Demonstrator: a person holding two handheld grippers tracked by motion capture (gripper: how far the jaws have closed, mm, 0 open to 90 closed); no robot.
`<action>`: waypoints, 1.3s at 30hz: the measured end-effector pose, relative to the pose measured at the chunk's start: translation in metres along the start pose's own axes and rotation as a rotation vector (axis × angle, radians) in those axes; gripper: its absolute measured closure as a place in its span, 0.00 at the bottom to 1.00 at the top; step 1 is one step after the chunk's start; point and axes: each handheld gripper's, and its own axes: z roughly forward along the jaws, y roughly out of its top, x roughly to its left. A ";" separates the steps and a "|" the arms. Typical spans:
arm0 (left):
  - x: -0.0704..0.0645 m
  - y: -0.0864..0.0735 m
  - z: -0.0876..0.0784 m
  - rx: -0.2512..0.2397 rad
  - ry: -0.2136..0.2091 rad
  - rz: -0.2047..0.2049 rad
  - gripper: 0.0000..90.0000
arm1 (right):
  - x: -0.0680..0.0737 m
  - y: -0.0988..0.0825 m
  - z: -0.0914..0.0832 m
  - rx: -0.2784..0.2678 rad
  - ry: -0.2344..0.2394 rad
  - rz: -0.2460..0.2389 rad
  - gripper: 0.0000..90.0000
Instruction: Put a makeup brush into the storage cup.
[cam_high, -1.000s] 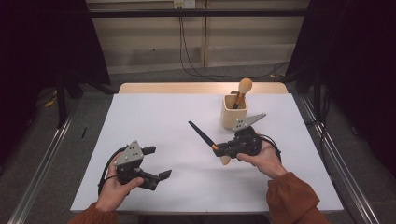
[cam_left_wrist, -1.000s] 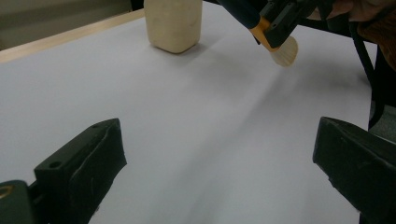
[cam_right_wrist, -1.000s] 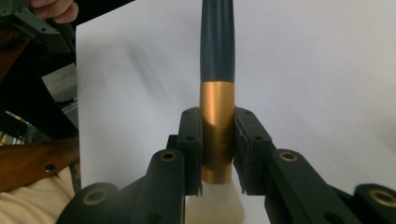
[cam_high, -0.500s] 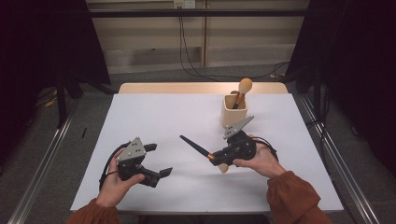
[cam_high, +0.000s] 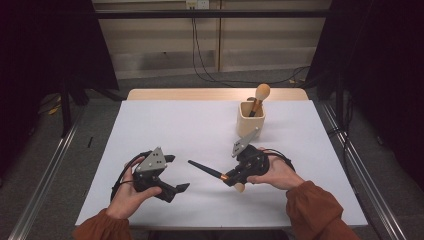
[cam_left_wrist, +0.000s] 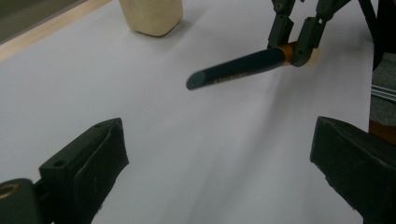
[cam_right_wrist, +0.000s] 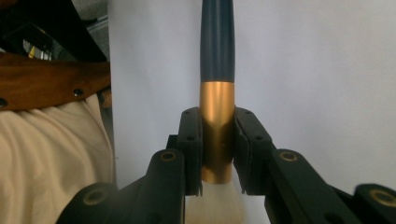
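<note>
Since a second ago the dark-handled makeup brush with a copper ferrule (cam_high: 212, 171) has slid leftward and nearer the person, carried by the right tool (cam_high: 234, 179), which is clamped on the ferrule. Its long axis lies nearly level over the white table (cam_high: 190, 125), handle tip aimed at the left tool (cam_high: 174, 172), whose jaws stand wide apart with nothing in them, so that's the nearer taker. Count: two brushes, I think, one held and one tan-headed brush (cam_high: 261, 95) upright in the single cream square holder (cam_high: 250, 120); two tools.
</note>
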 end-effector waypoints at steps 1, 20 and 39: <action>0.001 0.001 0.001 0.009 -0.002 0.004 0.04 | 0.001 0.001 0.000 0.011 -0.001 -0.004 0.83; -0.003 0.016 0.021 0.222 -0.144 0.105 0.05 | 0.012 0.024 0.014 0.257 0.038 -0.092 0.83; -0.012 0.025 0.047 0.438 -0.328 0.110 0.06 | 0.019 0.029 0.029 0.362 0.081 -0.141 0.83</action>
